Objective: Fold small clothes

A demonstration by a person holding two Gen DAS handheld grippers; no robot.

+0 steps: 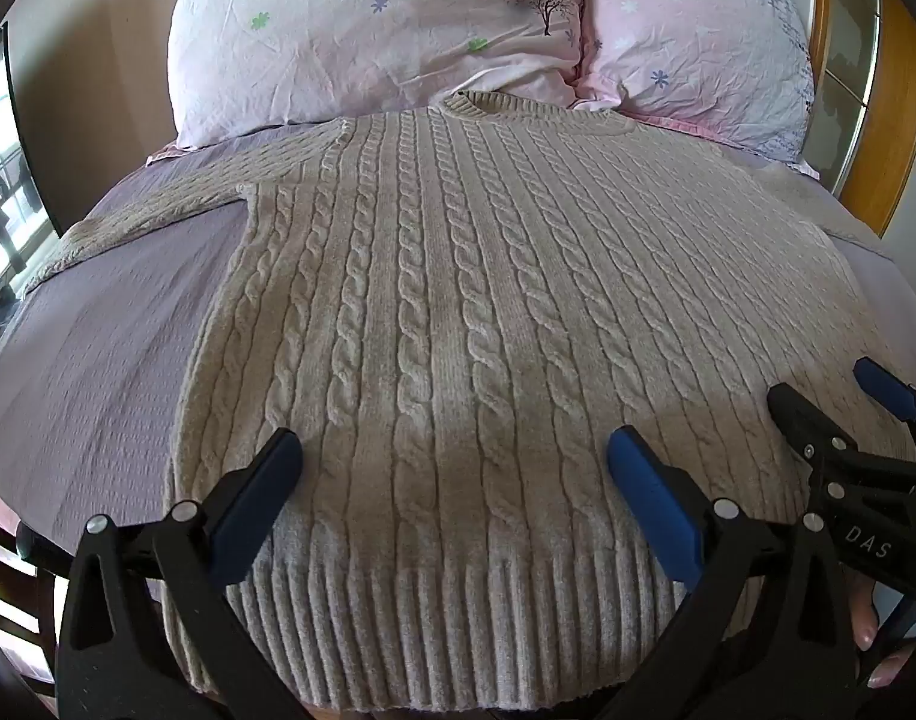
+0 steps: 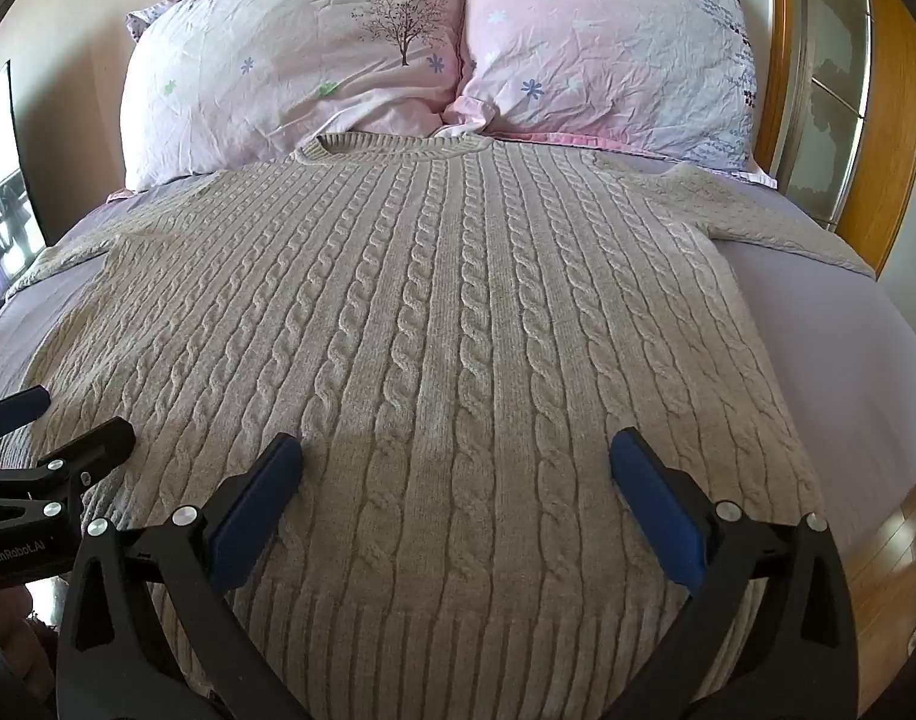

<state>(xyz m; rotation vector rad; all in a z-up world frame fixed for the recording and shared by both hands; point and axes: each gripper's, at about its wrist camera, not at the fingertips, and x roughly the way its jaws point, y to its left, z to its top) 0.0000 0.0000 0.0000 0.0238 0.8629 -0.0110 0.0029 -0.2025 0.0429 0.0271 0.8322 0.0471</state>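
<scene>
A beige cable-knit sweater (image 1: 458, 300) lies flat and face up on the bed, collar toward the pillows, ribbed hem nearest me. It also fills the right wrist view (image 2: 446, 330). Its sleeves spread out to both sides. My left gripper (image 1: 455, 453) is open and empty, hovering over the hem on the sweater's left half. My right gripper (image 2: 456, 456) is open and empty over the hem on the right half. The right gripper shows at the right edge of the left wrist view (image 1: 842, 402), and the left gripper at the left edge of the right wrist view (image 2: 62, 414).
The bed has a lilac sheet (image 1: 98, 360). Two pink flowered pillows (image 1: 368, 30) (image 2: 608, 48) lean at the head. A wooden wardrobe (image 2: 878, 120) stands to the right of the bed. A window (image 1: 2, 180) is at the left.
</scene>
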